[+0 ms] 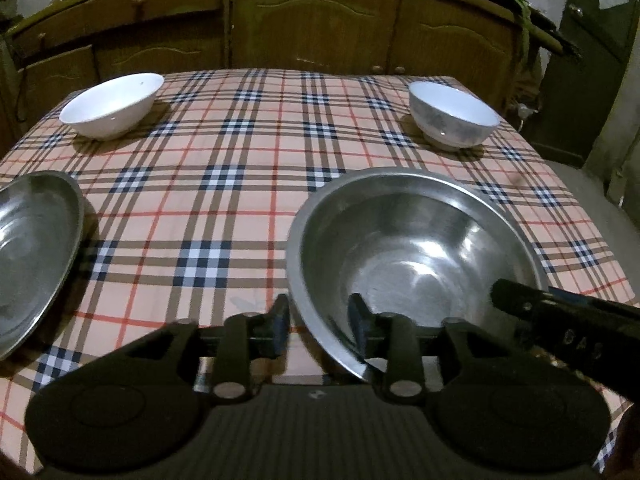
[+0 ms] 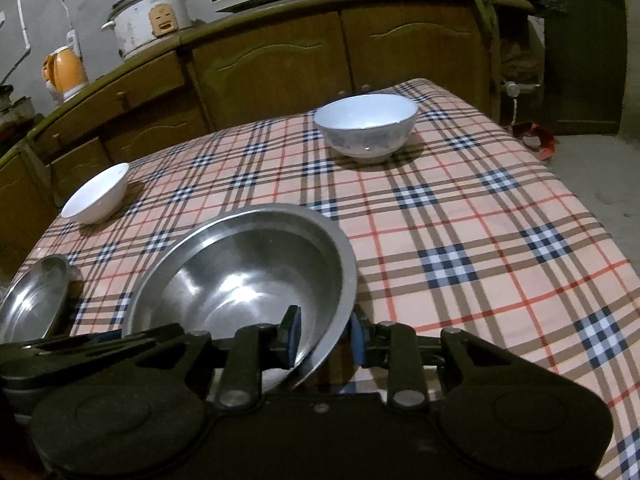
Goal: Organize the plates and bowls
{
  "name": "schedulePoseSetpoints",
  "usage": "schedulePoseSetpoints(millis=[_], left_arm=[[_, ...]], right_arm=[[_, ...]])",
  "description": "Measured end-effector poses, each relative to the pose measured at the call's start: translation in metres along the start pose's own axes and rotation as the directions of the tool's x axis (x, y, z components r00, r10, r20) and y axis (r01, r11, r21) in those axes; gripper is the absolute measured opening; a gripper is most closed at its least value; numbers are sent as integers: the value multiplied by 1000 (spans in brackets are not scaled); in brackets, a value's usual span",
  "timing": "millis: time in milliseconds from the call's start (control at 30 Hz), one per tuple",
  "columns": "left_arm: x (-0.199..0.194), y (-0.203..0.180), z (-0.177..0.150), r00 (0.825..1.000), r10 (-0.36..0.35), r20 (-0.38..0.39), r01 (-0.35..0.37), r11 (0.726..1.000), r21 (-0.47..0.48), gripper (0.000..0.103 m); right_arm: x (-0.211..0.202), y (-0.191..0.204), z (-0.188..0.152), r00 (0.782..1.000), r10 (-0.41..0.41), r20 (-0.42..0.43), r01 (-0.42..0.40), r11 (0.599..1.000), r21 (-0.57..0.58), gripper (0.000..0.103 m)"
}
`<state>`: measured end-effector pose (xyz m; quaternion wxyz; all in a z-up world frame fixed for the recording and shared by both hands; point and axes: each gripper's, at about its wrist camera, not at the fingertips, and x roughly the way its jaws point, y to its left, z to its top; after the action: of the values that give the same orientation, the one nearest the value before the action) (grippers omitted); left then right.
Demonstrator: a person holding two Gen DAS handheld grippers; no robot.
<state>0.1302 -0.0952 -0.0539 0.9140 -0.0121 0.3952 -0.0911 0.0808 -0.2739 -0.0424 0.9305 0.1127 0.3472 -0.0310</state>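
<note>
- Your left gripper [image 1: 319, 326] sat at the near-left rim of the big steel bowl [image 1: 416, 256]. One finger was outside the wall and one inside, with a visible gap to the rim on both sides, so not clamping.
- Your right gripper [image 2: 326, 334] straddled the same bowl's near-right rim. The jaws were narrow and the blue pads [image 2: 295, 334] were close to the metal, but I couldn't tell if they pressed or had slack.
- The steel bowl appeared to rest on the plaid tablecloth [image 1: 224, 184], near edge, center-right.
- The steel plate [image 1: 32, 256] lay to the left of the bowl, apart from it.
- The plain white bowl [image 1: 110, 106] was at the far left and the patterned white bowl [image 1: 454, 118] at the far right, both well apart from the steel pieces.
- Step, as I judge it: the steel bowl was being set down or let go, w/ nothing stacked yet.
- Next move prob. calls for backing both grippers clear of the rim w/o tipping the bowl, then fetching a white bowl to nest inside, or seating the bowl on the plate.
- Watch out: the thin steel rim is slick, so a half-open pinch could drag it.
</note>
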Motion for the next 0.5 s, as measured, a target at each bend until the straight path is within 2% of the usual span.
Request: schedulePoseSetpoints(millis=[33, 100, 233, 400, 500], left_arm=[[-1, 2, 0, 1000, 2, 1, -2, 1000, -7, 48], [-3, 5, 1, 1000, 5, 2, -5, 1000, -21, 66], [-11, 13, 7, 1000, 12, 24, -11, 999, -41, 66], [-23, 19, 20, 998, 32, 51, -30, 999, -34, 68], [-30, 24, 27, 997, 51, 60, -50, 999, -23, 69]], right_arm=[[-1, -1, 1, 1000, -5, 5, 5, 1000, 4, 35], [-4, -4, 3, 1000, -12, 17, 11, 1000, 13, 37], [-13, -6, 10, 998, -26, 55, 24, 999, 24, 39], [-25, 4, 23, 995, 0, 97, -1, 1000, 10, 42], [-29, 13, 30, 994, 21, 108, -21, 1000, -7, 47]])
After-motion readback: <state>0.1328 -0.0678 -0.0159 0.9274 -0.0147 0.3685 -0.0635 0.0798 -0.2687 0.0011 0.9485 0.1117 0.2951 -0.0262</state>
